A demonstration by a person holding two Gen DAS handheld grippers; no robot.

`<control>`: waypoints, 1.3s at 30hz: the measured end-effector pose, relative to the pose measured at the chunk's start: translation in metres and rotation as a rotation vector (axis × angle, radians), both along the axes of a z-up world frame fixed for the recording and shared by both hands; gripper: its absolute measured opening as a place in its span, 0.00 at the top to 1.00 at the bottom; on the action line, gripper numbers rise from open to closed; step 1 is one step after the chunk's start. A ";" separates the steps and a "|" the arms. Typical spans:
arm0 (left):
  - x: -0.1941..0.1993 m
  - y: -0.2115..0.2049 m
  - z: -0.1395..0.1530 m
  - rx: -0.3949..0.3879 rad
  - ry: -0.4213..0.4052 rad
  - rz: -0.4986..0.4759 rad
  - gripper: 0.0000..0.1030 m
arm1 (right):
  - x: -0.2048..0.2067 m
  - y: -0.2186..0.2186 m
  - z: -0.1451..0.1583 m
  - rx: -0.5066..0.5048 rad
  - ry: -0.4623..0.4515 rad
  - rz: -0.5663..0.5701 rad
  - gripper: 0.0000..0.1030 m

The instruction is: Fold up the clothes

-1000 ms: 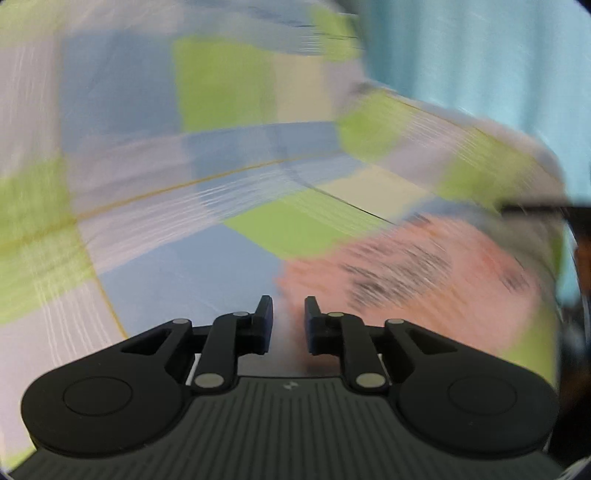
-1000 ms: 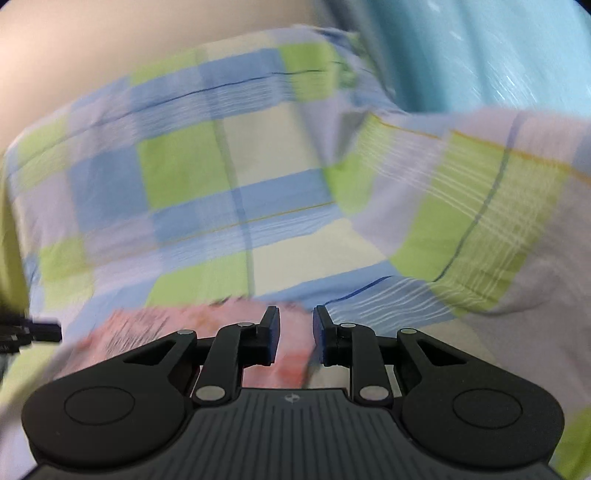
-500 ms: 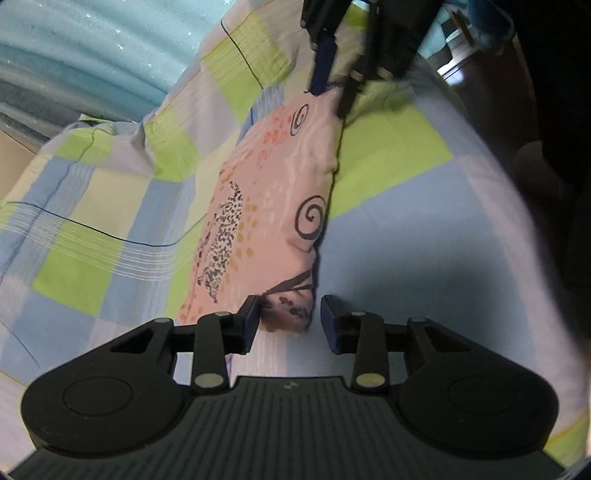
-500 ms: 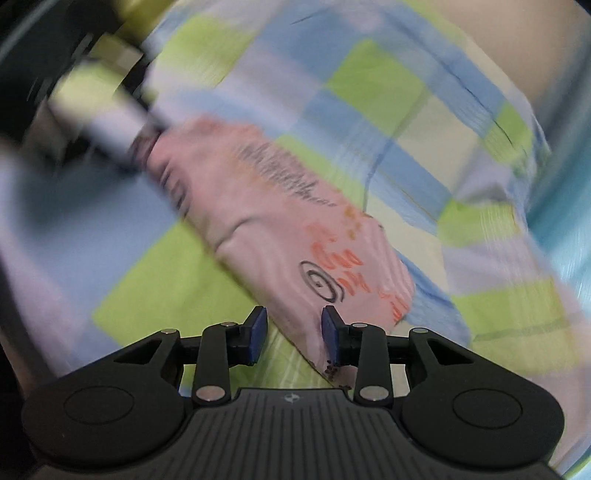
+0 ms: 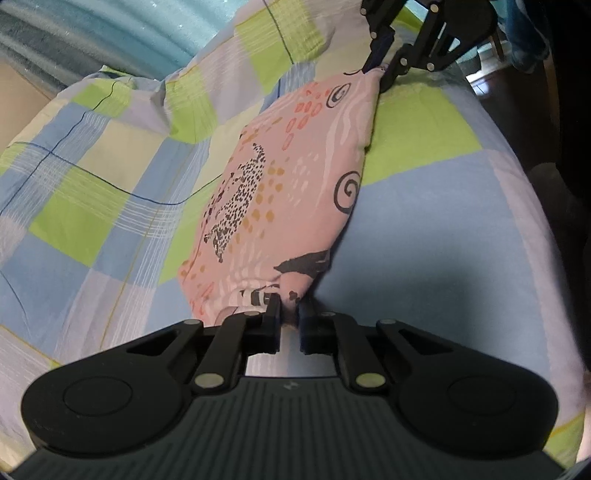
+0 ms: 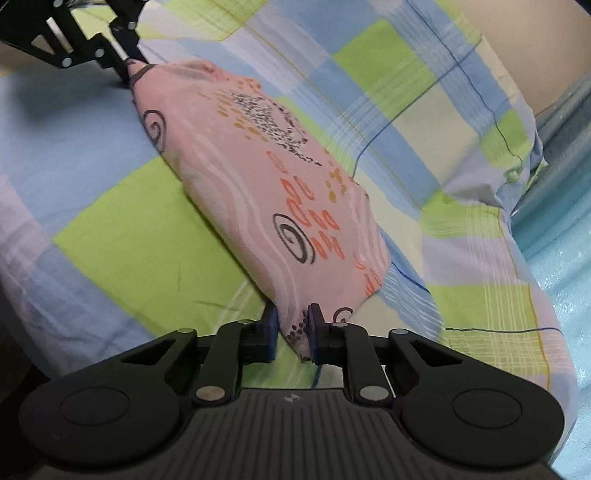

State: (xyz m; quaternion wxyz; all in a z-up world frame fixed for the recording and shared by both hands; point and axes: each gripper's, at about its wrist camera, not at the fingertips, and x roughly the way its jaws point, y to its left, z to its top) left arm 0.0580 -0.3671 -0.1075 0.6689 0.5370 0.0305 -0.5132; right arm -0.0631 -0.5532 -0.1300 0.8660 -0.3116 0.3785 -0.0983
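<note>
A pink printed garment [image 5: 280,177] with black spirals, orange marks and a spotted animal lies stretched on the checked bed cover [image 5: 110,177]. My left gripper [image 5: 289,306] is shut on its near corner. At the top of the left wrist view, the right gripper [image 5: 384,70] pinches the far corner. In the right wrist view the same garment [image 6: 266,166] runs away from me, with my right gripper [image 6: 291,321] shut on its near corner and the left gripper [image 6: 127,70] holding the far end at the top left.
The blue, green and cream checked cover [image 6: 122,240] spans the whole bed. A bunched fold of cover [image 5: 122,85] lies by a teal curtain [image 5: 110,29] at the back. The bed edge drops to a dark floor [image 5: 554,122] on the right.
Both grippers swung round from a blurred view of the cover, came down on opposite corners of the pink garment and shut on them. The garment is now pulled taut between them.
</note>
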 end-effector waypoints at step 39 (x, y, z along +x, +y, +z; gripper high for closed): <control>0.181 -0.077 0.034 -0.327 0.721 0.519 0.70 | 0.049 -0.171 0.030 0.979 -0.393 -0.376 0.67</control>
